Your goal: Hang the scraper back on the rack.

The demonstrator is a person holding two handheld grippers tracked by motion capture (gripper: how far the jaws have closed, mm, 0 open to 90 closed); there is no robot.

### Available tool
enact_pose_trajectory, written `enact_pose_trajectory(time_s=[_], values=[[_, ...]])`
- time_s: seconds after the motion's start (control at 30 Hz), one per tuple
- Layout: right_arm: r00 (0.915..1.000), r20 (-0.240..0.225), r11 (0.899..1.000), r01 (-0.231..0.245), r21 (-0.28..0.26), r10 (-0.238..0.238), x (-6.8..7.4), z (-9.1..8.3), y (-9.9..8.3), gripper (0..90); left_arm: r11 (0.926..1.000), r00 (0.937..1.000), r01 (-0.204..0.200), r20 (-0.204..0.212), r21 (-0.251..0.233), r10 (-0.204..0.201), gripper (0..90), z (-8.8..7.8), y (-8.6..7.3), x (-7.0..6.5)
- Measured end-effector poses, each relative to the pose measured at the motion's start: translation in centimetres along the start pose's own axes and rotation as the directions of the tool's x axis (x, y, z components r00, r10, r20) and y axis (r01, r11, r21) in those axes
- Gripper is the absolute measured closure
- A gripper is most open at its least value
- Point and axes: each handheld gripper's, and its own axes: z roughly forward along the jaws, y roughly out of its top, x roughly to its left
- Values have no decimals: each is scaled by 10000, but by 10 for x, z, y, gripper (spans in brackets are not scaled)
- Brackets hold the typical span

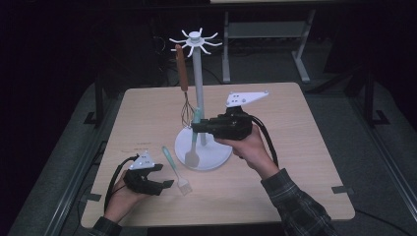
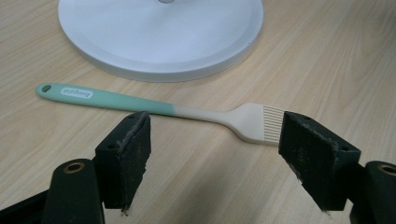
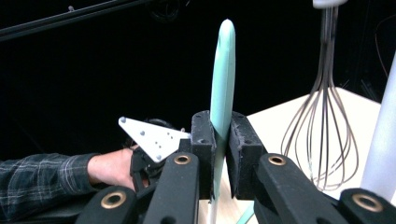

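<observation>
A white utensil stand rises from a round base at mid-table, with a brown-handled whisk hanging from its hook crown. My right gripper is shut on the teal handle of a spatula, which hangs upright in front of the stand. In the right gripper view the handle stands pinched between the pads of that gripper. A teal-and-cream pastry brush lies flat on the table. My left gripper rests open beside it. The brush lies just beyond the open left gripper.
The stand's base sits close behind the brush. The whisk wires and the stand's pole are right beside the held spatula. Bare wooden tabletop stretches to the right; dark floor and desk legs lie behind.
</observation>
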Motion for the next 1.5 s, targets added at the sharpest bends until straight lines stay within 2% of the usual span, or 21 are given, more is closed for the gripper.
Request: enact_pose_trajectory(time_s=[0.5,0.73,0.77,0.97,1.03,1.17,1.5], values=[[9987,286,9976,435,-532,-420,4,-3,41,821,10000,10000,58,-5,5,-58,252,-1,0,2],[9976,296,9957,641,-663,-623,7,-4,53,822,9999,9999,150,40,12,-151,252,0,-1,2],[9975,264,9949,680,-745,-662,8,-4,58,822,9999,10000,8,40,139,-8,251,-1,-1,3],[9969,170,9930,776,-890,-764,11,-5,67,822,9998,10000,-25,41,181,24,252,-1,-1,4],[9963,133,9912,864,-1005,-855,13,-6,73,822,9999,9999,112,57,90,-112,251,-1,-1,3],[9948,126,9886,1015,-1109,-1007,15,-8,81,822,9999,9999,138,52,70,-138,251,-1,-1,4],[9945,268,9863,1037,-1283,-1011,11,-7,95,822,9999,9999,162,59,21,-162,252,-1,-1,4]])
